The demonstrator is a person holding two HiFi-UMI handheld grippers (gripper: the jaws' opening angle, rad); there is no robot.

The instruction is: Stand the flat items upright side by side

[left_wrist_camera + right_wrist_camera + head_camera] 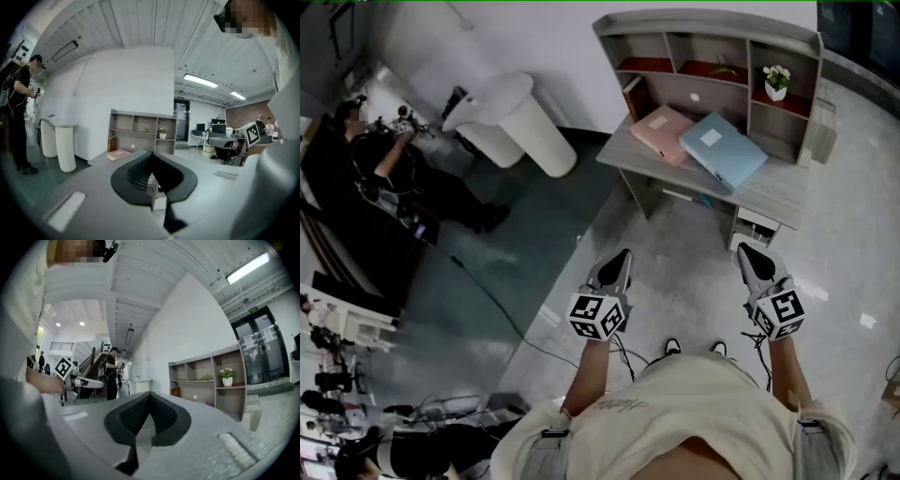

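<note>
A pink folder and a light blue folder lie flat side by side on a grey desk ahead of me. The pink folder also shows in the left gripper view. My left gripper is shut and empty, held over the floor well short of the desk. Level with it on the other side, my right gripper is shut with nothing in it. Both point toward the desk.
A shelf unit stands on the desk's back with a small potted plant and a book in its cubbies. A white round counter stands left. A person is at far left. Cables cross the floor.
</note>
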